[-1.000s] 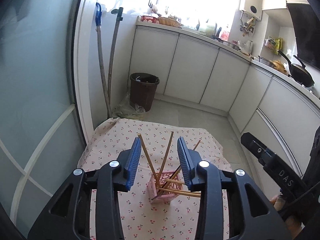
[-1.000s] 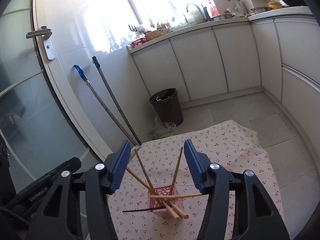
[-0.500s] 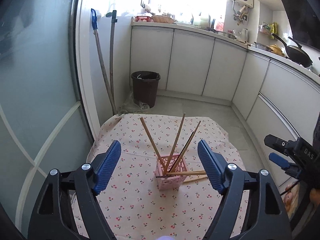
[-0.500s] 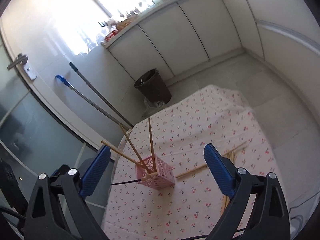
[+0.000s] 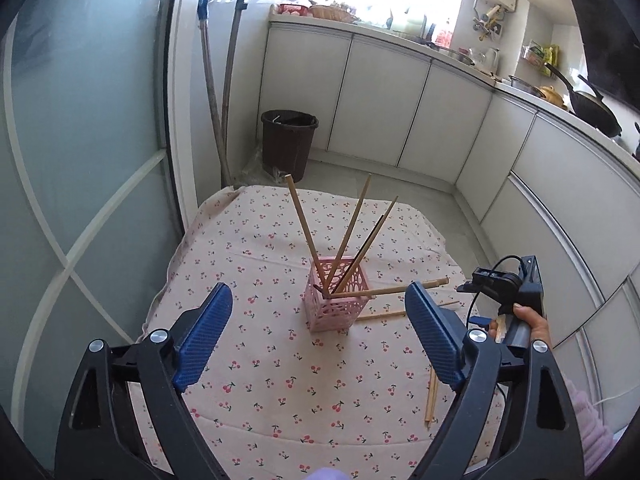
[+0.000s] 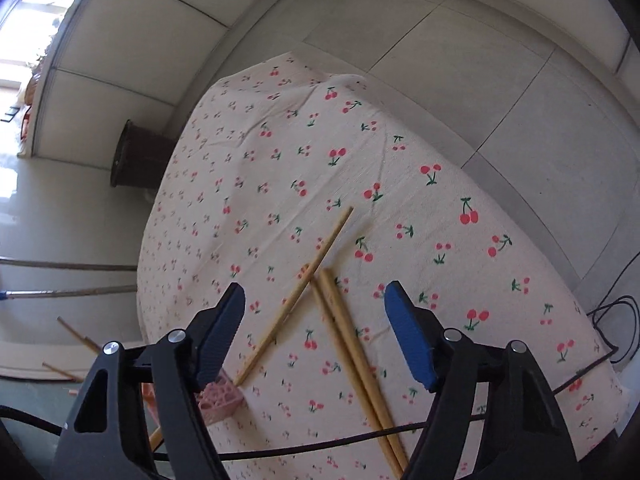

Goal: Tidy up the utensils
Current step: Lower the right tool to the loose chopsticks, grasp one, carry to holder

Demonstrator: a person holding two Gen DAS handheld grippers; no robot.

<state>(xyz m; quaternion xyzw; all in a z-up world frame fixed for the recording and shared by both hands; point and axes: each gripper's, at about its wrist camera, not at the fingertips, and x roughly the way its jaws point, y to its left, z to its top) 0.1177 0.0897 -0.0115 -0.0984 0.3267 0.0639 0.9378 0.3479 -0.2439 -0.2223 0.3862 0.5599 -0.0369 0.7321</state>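
Both jaws spread wide: our left gripper [image 5: 318, 338] faces the pink perforated plastic holder [image 5: 338, 292] (chopsticks inside), our right gripper [image 6: 316, 336] above loose wooden chopsticks [image 6: 352, 340].

Each hand-held gripper [image 5: 318, 330] [image 6: 316, 330] has black triangular-cutout arms, silver screws and blue ribbed pads [image 5: 204, 340]; bare-skinned hand [image 5: 528, 320], lilac sleeve [image 5: 592, 424], black cable [image 6: 320, 446].
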